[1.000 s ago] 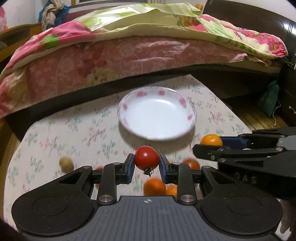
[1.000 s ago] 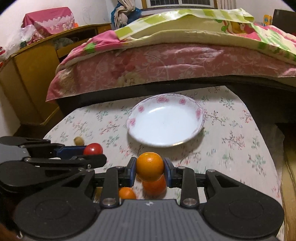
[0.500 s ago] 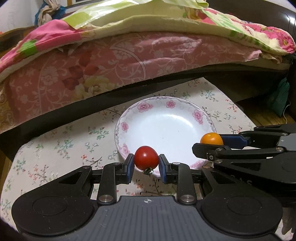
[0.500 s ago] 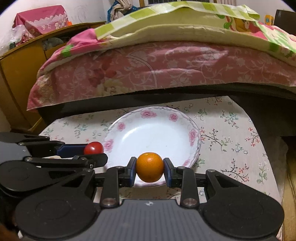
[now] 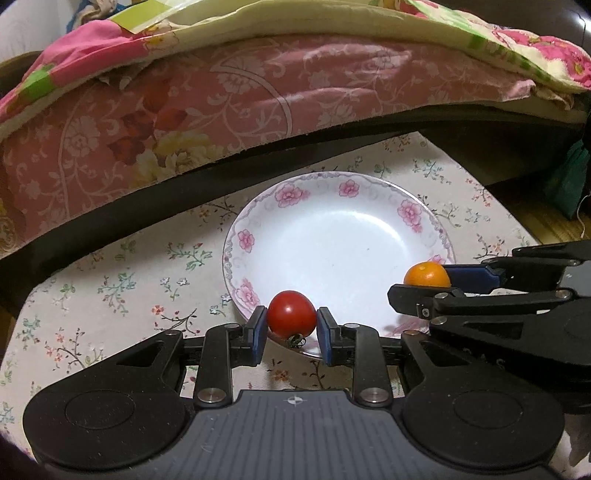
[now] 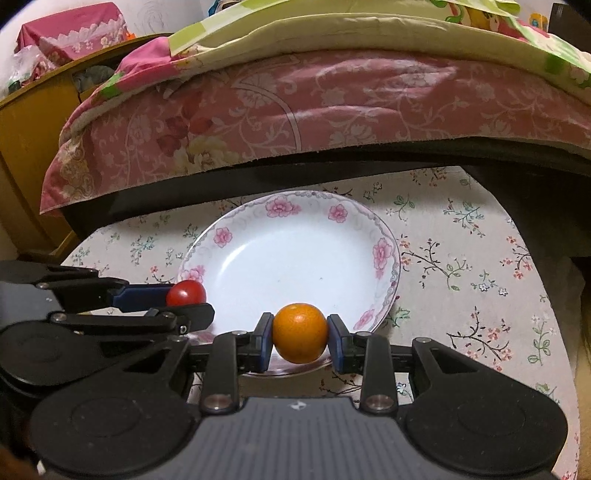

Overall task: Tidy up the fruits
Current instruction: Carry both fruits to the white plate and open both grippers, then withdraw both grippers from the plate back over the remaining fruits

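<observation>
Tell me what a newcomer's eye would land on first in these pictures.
First, the two bright fruits: a red tomato clamped in the left gripper and an orange clamped in the right gripper, both held at the near edge of the plate. That white, pink-flowered plate sits on a floral tablecloth, with a pink-covered bed behind.

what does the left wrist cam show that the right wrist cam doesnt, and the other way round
Only the left wrist view shows the dark green bag at the far right and the small red tomato's dried stem. Only the right wrist view shows the yellow wooden cabinet and the pink cloth-covered box on it. Both show the white flower-rimmed plate, the floral tablecloth, the pink bedspread, the left gripper shut on the tomato, and the right gripper shut on the round orange.
</observation>
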